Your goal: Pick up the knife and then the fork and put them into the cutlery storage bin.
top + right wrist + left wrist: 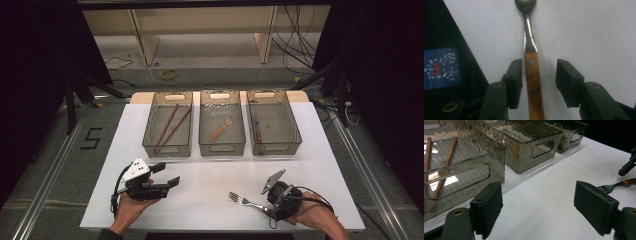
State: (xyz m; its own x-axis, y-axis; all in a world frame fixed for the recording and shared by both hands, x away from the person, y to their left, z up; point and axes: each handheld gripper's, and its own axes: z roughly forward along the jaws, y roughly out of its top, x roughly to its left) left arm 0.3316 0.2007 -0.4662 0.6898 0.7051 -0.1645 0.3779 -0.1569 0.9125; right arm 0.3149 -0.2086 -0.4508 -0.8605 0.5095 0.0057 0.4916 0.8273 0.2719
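right tool (537,83) spread astride wooden fork handle (534,85), one pad touching, not pinching; left tool (536,211) spread, empty.

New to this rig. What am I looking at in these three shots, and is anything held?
No robot arm: a person holds a hand-held claw in each hand. The high view looks down on a white table; each other picture comes from a camera riding on one claw. Three clear bins stand in a row, holding chopsticks, a small utensil and something I cannot identify. The left claw is open over bare table. The right claw straddles the wooden handle of a fork, one pad touching at most, not yet gripped.
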